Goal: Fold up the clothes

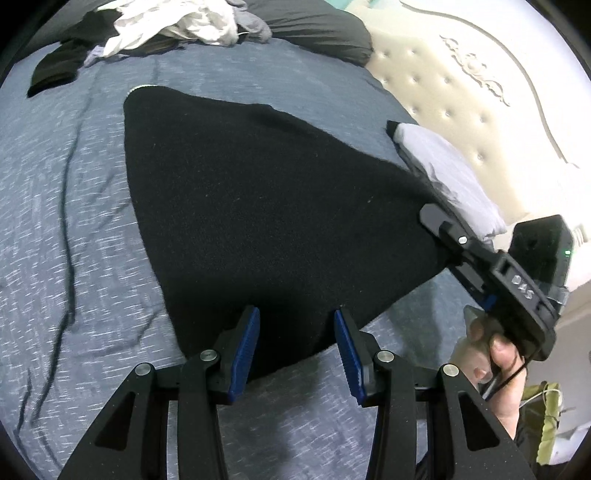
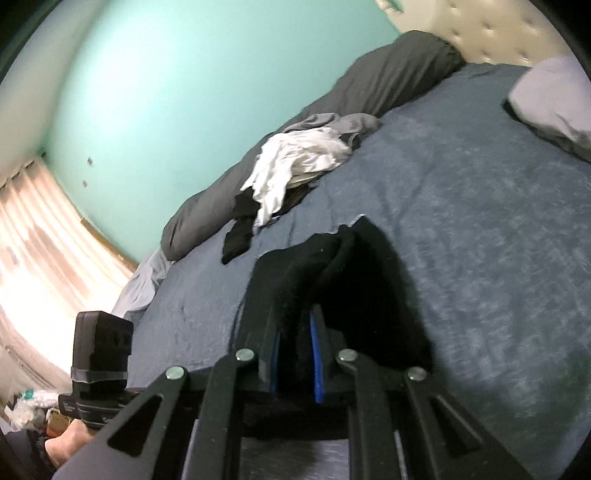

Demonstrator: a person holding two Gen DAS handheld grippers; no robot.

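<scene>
Blue-grey bedding covers the bed (image 1: pixel 74 184) under both claws, with a padded cream headboard (image 1: pixel 461 92) off to the right of the left claw and a teal wall (image 2: pixel 184 92) beyond the right one. Ahead of the left claw (image 1: pixel 295 343) a black garment (image 1: pixel 266 206) lies spread on the bed, its near hem running right between the blue pads. That claw is spread wide and hovers at the hem; I cannot tell whether a pad touches the cloth. To its right, the right claw (image 1: pixel 437 225) is pressed together on the garment's right corner; its own view shows black cloth bunched between the narrowed fingers (image 2: pixel 318 332) and draped forward.

Judging by this, a fold of the black garment is in hand: one corner gripped, the near edge yet to be gripped by the left side. Carrying the fold on would call for the left claw to close on the hem so both corners travel together, level, without dragging the bedding.

Far ahead of both claws sits a heap of white and grey clothes (image 1: pixel 177 22), and just right of the right claw lies a pale folded piece (image 1: pixel 443 173)
</scene>
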